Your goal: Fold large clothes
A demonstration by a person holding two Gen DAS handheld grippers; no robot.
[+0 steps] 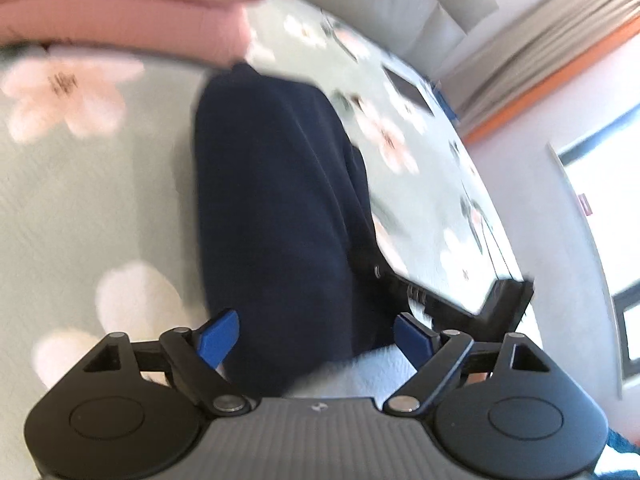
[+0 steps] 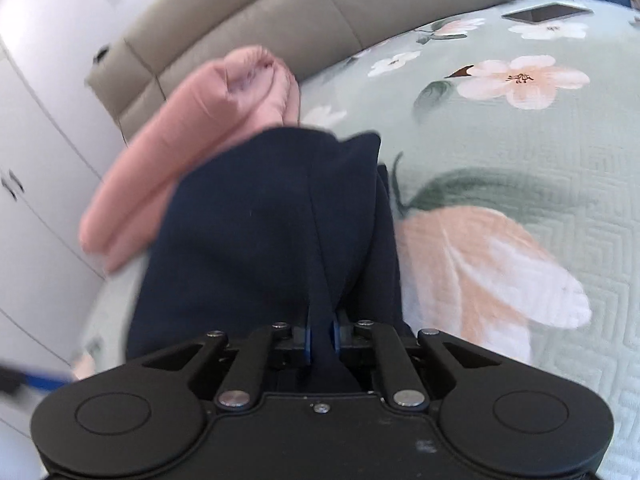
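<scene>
A dark navy garment [image 1: 276, 200] lies in a long folded strip on the flowered bedspread [image 1: 80, 208]. My left gripper [image 1: 316, 338] hovers over its near end, open, blue pads [image 1: 220, 340] well apart and not pressing the cloth. In the right wrist view the same navy garment [image 2: 260, 232] runs away from me, and my right gripper [image 2: 321, 336] is shut on a ridge of it, pinched between the blue pads [image 2: 307, 338]. A black gripper body [image 1: 448, 300] shows at the garment's right edge in the left wrist view.
A folded pink garment [image 2: 192, 152] lies beyond the navy one, near the padded headboard [image 2: 280, 12]; it fills the top left as pink garment [image 1: 120, 12]. A flat tablet [image 2: 544, 12] rests on the bedspread [image 2: 520, 160]. White wardrobe doors [image 2: 32, 168] stand left.
</scene>
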